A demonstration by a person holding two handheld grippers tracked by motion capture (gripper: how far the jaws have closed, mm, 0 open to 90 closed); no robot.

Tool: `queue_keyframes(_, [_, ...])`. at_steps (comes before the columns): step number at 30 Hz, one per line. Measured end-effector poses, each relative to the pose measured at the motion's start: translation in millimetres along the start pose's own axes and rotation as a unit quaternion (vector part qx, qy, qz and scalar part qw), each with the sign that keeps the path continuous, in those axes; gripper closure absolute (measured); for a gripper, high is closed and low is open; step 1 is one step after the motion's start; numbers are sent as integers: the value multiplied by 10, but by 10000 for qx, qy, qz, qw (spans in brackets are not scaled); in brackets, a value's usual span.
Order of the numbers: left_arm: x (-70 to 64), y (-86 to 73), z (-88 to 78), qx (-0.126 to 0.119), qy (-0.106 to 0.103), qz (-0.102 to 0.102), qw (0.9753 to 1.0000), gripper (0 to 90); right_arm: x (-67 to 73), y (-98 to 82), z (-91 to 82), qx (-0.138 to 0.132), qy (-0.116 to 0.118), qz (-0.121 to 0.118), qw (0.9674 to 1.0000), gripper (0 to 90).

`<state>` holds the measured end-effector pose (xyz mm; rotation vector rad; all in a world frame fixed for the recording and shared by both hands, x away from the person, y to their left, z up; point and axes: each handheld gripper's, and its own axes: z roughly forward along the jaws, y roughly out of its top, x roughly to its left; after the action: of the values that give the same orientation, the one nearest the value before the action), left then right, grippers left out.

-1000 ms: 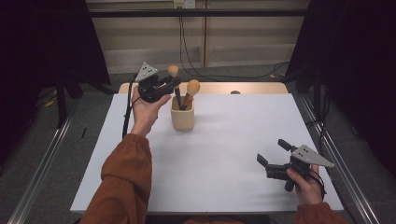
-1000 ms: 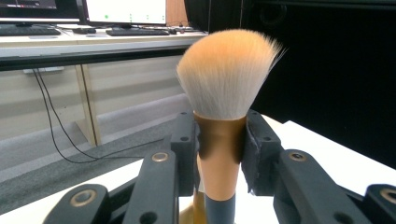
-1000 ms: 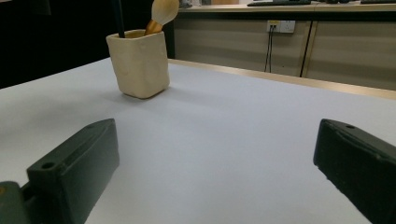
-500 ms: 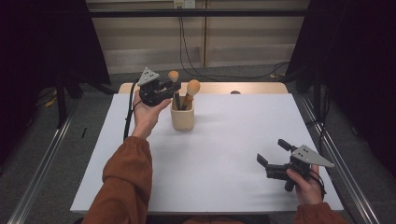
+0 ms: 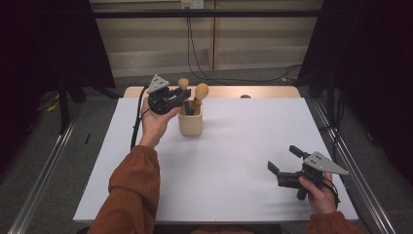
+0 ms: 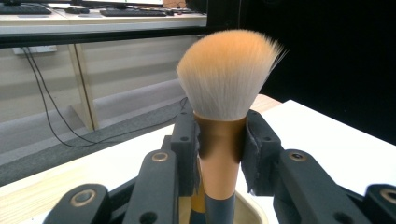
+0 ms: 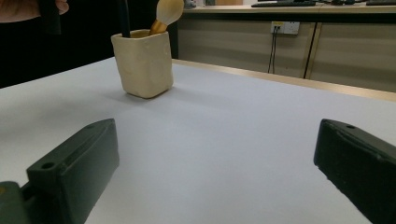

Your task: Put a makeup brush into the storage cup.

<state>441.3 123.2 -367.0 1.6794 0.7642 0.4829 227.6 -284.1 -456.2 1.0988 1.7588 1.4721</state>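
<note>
The makeup brush [image 6: 223, 135] stands nearly upright, its long axis running straight up out of the cup [image 5: 190, 124], bristles at the top and handle going down inside. Its head is a full, rounded fan of soft bristles, pale at the base and peach-orange toward the tips; below that comes a shiny copper-gold collar, then a dark handle. The left gripper [image 5: 181, 100] has its jaws pinching that collar from both sides, the black pads pressed against it just under the bristles. In the high view a second brush [image 5: 199, 92] with a rounded tan head leans to the right in the same cup. The cup is cream-coloured, squarish, and sits on the white table [image 5: 234, 156] toward its far edge, left of the middle. The right gripper [image 5: 282, 159] is held low over the near right part of the table, well apart from the cup, its jaws spread wide with nothing between them.
</note>
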Motion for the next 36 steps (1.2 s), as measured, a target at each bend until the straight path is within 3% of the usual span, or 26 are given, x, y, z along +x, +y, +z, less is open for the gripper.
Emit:
queue_keyframes(11, [10,-103,48,133,33,-25,9999,694,-1,-3,3,16,13,18,10000,0])
queue_keyframes(14, [-31,-102,43,128,-15,63,9999,694,-4,-5,6,16,-1,18,10000,0])
queue_keyframes(33, [8,-314,85,339,84,-127,9993,692,-6,-6,7,39,-8,10,10000,0])
queue_keyframes(34, [10,-320,88,321,71,-199,9993,668,-6,-6,7,37,-11,24,10000,0])
queue_keyframes(36, [13,-319,82,316,157,-233,9991,524,-8,-7,7,44,-10,14,10000,0])
